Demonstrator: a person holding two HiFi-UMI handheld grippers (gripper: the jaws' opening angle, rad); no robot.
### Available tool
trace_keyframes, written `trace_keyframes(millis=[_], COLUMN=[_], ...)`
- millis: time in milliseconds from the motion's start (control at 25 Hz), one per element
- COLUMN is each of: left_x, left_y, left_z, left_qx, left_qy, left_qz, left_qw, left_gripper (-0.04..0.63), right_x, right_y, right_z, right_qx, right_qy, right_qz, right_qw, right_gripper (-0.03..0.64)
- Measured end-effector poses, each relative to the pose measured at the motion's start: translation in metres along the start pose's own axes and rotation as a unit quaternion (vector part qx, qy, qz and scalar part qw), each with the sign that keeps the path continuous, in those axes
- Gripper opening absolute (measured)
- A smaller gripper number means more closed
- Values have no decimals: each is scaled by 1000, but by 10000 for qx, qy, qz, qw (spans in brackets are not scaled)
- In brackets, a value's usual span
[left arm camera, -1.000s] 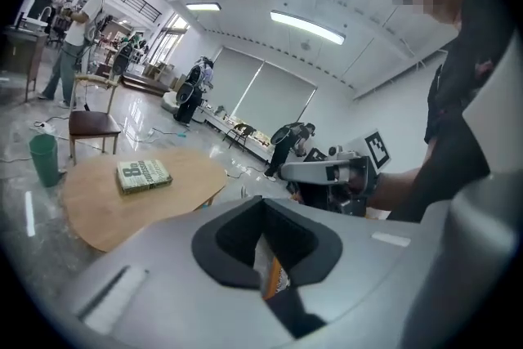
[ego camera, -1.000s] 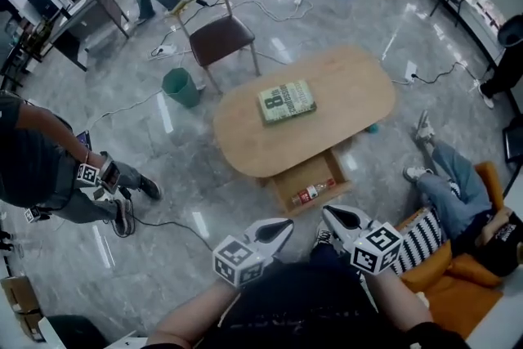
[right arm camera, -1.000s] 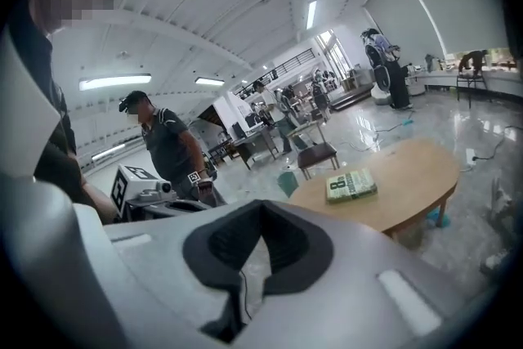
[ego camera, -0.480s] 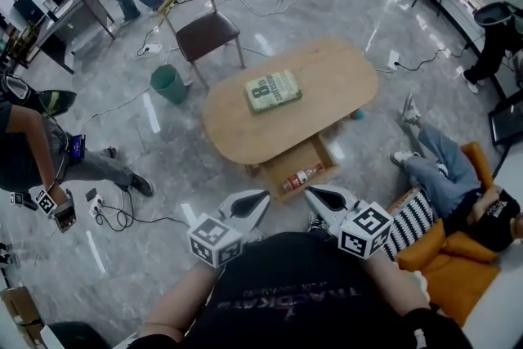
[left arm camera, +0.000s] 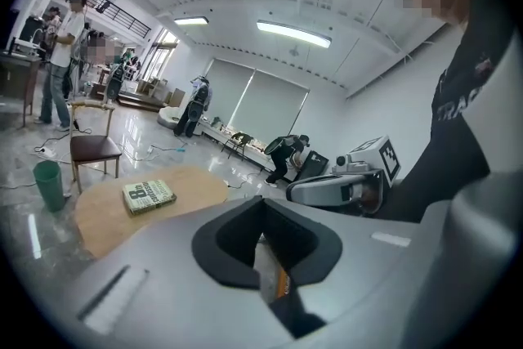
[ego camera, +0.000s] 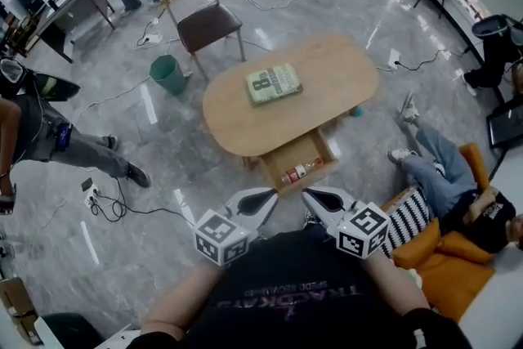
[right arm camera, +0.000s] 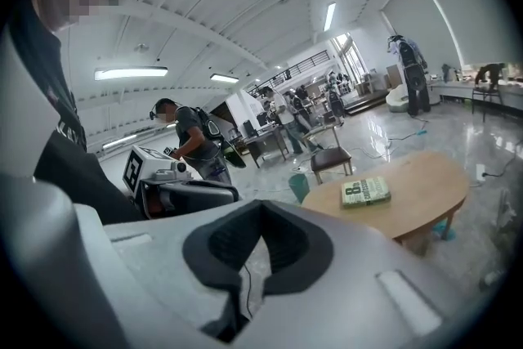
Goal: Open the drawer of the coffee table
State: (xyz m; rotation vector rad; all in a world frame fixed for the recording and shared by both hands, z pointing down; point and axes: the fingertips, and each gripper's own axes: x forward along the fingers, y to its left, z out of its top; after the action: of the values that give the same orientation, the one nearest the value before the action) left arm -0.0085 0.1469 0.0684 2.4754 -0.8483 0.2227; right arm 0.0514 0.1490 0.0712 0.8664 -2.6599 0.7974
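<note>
Since the earlier frame, both tongs had drawn back from the worktop (ego camera: pixel 347 65) towards the operator. The left tongs (ego camera: pixel 271 196) and right tongs (ego camera: pixel 307 194) were clenched and empty. The drawer (ego camera: pixel 288 158) stood pulled out under the near edge with a bottle (ego camera: pixel 301 171) inside, so the task appeared complete. The book (ego camera: pixel 274 84) cover showed a large "8".

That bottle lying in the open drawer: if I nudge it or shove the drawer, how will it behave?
The bottle lies on its side in the drawer, so it will probably roll at a nudge or when the drawer moves. It looks small and slim, so it is likely light. Its round, smooth-looking body may slip in a grip.
</note>
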Motion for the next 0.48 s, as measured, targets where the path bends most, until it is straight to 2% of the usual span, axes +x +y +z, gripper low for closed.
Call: trace_keyframes(millis=[120, 480], left_x=[-5, -7], left_y=[0, -4], left_z=[-3, -2], left_qx=[-44, 127], left_qy=[1, -6], left_qz=[24, -47], left_qw=[10000, 9999], left_gripper=[3, 3], right_x=[1, 1], right_y=[3, 11], right_z=[-1, -6], right_qx=[20, -16], right_qy=[35, 37], right_qz=[34, 66], right_qw=[10000, 10000], right_gripper=[2, 2])
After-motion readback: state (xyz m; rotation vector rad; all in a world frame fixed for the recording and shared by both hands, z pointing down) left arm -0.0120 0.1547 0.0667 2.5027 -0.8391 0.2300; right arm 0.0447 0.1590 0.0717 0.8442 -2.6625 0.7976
